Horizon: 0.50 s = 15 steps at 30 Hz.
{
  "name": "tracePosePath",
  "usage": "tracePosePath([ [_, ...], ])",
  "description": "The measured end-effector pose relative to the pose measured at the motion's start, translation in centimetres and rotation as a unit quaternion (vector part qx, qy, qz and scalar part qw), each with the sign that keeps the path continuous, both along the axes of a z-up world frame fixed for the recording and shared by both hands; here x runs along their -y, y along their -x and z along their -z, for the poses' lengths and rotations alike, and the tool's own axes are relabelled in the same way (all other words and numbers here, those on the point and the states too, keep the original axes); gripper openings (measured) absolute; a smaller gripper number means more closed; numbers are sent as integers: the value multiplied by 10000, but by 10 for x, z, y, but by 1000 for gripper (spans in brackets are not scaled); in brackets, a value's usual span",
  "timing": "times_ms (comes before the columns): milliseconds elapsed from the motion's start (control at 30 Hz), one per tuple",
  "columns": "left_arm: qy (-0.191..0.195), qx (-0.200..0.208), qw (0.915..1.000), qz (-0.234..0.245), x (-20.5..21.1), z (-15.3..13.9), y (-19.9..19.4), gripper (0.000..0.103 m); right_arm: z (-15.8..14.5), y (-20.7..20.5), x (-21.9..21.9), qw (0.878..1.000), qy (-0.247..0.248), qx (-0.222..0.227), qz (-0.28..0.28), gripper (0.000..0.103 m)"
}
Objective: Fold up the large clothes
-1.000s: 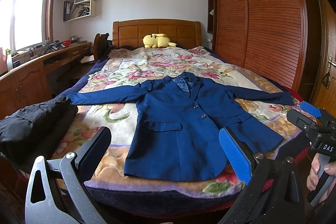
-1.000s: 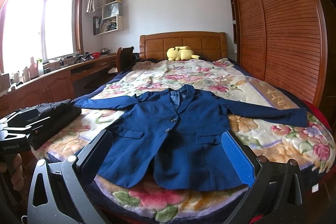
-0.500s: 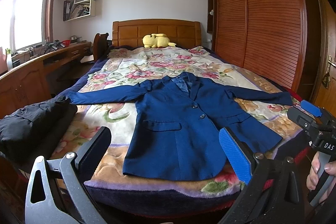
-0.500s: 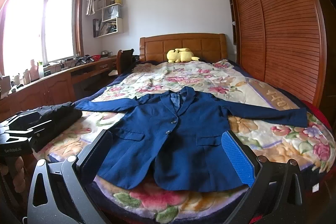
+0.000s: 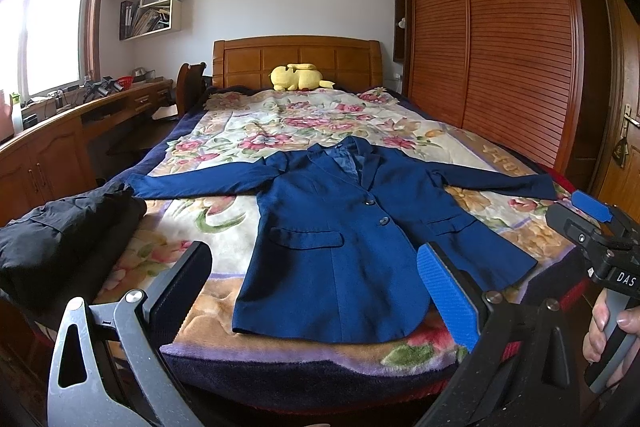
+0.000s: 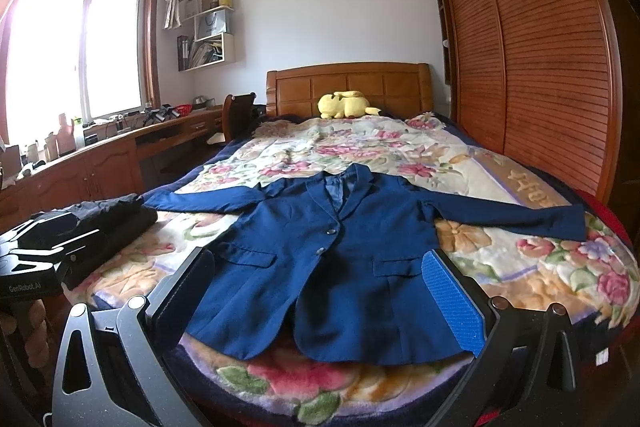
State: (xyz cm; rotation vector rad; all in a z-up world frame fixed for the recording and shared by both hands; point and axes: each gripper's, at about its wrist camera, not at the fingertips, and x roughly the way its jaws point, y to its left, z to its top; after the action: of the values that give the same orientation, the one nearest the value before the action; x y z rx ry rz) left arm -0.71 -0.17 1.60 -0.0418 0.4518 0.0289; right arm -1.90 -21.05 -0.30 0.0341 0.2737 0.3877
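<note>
A navy blue blazer (image 5: pixel 352 227) lies flat and face up on the floral bedspread (image 5: pixel 280 123), buttoned, with both sleeves spread out sideways. It also shows in the right wrist view (image 6: pixel 340 251). My left gripper (image 5: pixel 316 279) is open and empty, held short of the bed's foot, in front of the blazer's hem. My right gripper (image 6: pixel 320 287) is open and empty, also held in front of the hem. The right gripper also shows at the right edge of the left wrist view (image 5: pixel 600 235).
A folded black garment (image 5: pixel 68 239) lies on the bed's near left corner. A yellow plush toy (image 5: pixel 298 77) sits by the wooden headboard. A wardrobe with slatted doors (image 5: pixel 500 39) lines the right side. A desk (image 5: pixel 80 123) and a chair stand to the left.
Both views have shifted only slightly. The blazer has not moved and both grippers stay open.
</note>
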Motion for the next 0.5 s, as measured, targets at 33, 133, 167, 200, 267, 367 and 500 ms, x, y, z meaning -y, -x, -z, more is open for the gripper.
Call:
tracePosePath([
  [33,2,3,10000,-3,0,0,0,103,0,0,0,10000,-2,0,-3,103],
  [133,-2,3,10000,0,0,0,0,103,0,0,0,10000,-4,6,-3,103],
  [167,-4,4,10000,0,1,0,0,103,0,0,0,10000,-6,4,-9,103],
  [200,-5,4,10000,-4,0,0,0,103,0,0,0,10000,-11,2,-11,103],
  [267,1,0,10000,0,0,0,0,103,0,0,0,10000,-19,-10,-16,103],
  [367,13,-4,10000,10,2,2,0,103,0,-2,2,9999,-81,-58,-61,103],
  [500,2,-80,10000,-45,1,10,-5,103,0,-3,2,9999,-54,-71,-49,103],
])
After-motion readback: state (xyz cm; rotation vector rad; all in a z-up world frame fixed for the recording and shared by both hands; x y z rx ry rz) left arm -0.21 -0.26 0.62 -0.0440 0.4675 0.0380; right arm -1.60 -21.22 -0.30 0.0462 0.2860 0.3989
